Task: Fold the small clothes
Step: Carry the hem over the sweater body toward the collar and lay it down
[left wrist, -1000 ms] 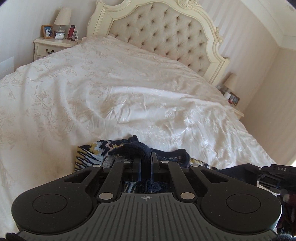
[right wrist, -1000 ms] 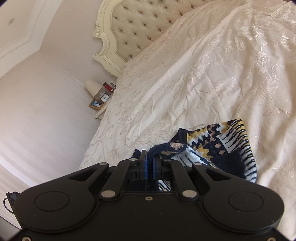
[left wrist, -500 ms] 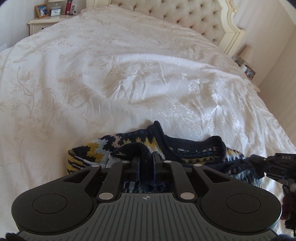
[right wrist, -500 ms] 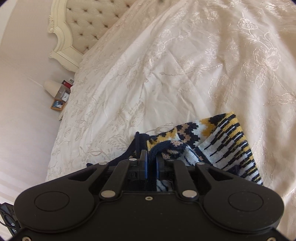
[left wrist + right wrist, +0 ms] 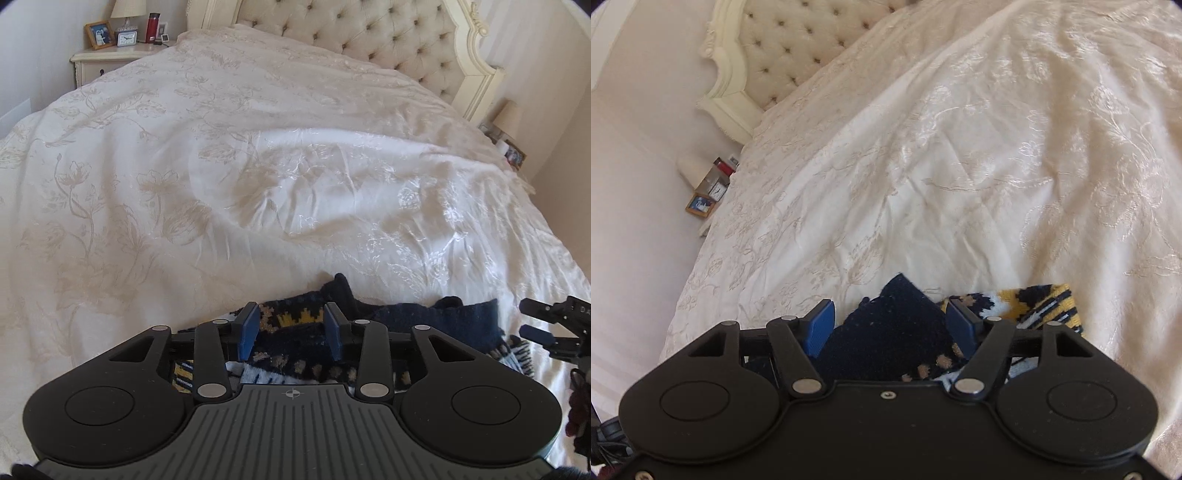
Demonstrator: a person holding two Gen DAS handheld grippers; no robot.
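A small knitted garment (image 5: 406,321), navy with yellow, white and tan patterns, lies on the cream bedspread (image 5: 258,184) near the bed's front edge. My left gripper (image 5: 291,332) stands open just over its patterned part, blue pads apart, cloth showing between them. In the left wrist view my right gripper (image 5: 535,321) shows at the right edge, fingers apart over the garment's other end. In the right wrist view the right gripper (image 5: 890,326) is open, with a navy flap of the garment (image 5: 897,332) lying between its pads and a yellow striped part further right.
The tufted cream headboard (image 5: 369,40) stands at the far end. A nightstand (image 5: 110,59) with a lamp, photo frame, clock and red bottle is at the far left. Another lamp (image 5: 511,116) and small frames sit by the bed's right side. A wall (image 5: 639,184) runs close along there.
Both grippers were shut on the garment and lowered it onto the bedspread. Both have now opened, and the garment rests on the bed.
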